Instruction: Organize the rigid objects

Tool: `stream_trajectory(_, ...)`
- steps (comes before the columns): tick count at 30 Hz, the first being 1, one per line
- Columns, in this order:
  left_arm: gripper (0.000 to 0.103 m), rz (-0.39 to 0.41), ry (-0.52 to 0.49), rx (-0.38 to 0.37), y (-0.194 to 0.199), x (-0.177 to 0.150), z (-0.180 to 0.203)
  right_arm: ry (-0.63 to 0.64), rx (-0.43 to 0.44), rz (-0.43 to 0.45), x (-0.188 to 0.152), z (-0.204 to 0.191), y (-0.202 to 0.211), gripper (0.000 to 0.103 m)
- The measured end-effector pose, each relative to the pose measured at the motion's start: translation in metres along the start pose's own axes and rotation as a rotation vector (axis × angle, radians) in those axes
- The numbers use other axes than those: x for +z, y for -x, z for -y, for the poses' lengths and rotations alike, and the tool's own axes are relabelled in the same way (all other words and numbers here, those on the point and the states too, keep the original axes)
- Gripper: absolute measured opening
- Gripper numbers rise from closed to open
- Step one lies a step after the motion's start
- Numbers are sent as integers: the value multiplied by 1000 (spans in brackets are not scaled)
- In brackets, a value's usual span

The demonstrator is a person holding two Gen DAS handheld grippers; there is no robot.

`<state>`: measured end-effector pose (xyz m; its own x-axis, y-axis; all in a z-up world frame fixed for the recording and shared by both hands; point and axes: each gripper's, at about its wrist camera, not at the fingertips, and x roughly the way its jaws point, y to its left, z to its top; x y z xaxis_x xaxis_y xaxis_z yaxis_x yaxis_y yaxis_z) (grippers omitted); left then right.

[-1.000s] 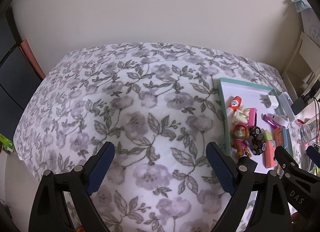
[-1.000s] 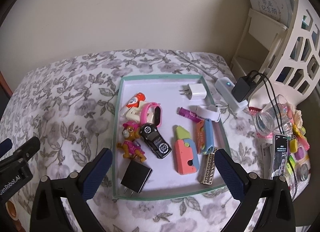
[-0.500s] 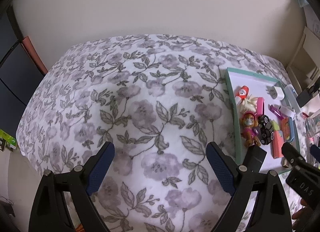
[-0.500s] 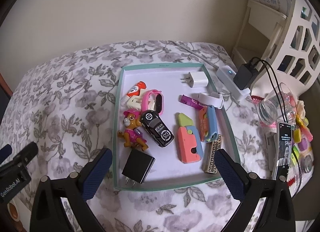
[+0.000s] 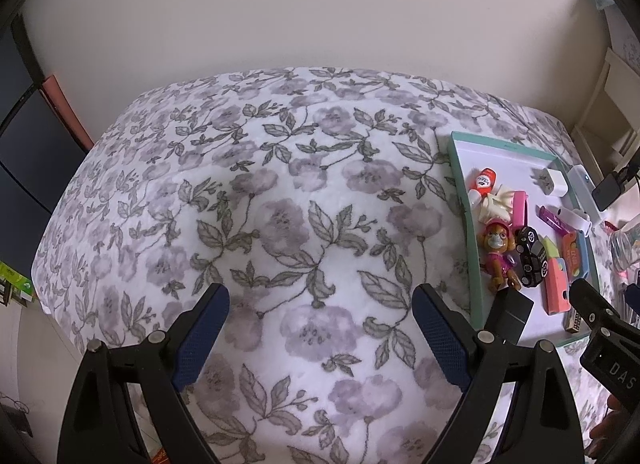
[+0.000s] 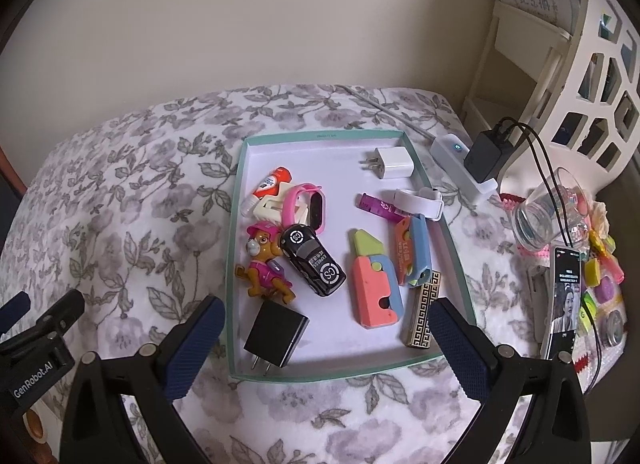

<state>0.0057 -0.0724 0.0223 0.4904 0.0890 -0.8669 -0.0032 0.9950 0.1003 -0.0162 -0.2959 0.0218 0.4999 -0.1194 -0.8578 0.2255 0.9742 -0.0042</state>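
A teal-rimmed white tray (image 6: 236, 248) lies on the floral blanket and holds several small objects: a pup figure (image 6: 264, 264), a black toy car (image 6: 312, 260), a black charger (image 6: 276, 334), a white charger (image 6: 394, 163), a pink watch (image 6: 304, 204) and coloured toy knives (image 6: 374, 284). My right gripper (image 6: 324, 336) is open and empty above the tray's near edge. My left gripper (image 5: 320, 324) is open and empty over bare blanket, left of the tray (image 5: 464, 200).
A power strip with a black adapter (image 6: 480, 160), a glass (image 6: 548, 212), a phone (image 6: 562, 300) and small colourful items lie right of the tray. A white lattice shelf (image 6: 592, 76) stands at the far right. The wall is behind the bed.
Both grippers have pulled back and risen a little, so the tray looks slightly farther off. Nothing in the tray has moved; both grippers stay open.
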Motion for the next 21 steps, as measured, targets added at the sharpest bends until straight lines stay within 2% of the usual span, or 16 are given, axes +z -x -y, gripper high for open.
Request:
stream_trajectory(13, 93, -4, 1, -2, -1, 3, 1, -2, -6, -6, 0, 1, 0, 103)
stream_trajectory(18, 93, 29, 12, 11, 4, 4, 0, 1, -7, -7, 0, 0, 0, 103)
stream_trajectory(21, 93, 29, 14, -11, 5, 4, 0, 6, -7, -8, 1, 0, -1, 103)
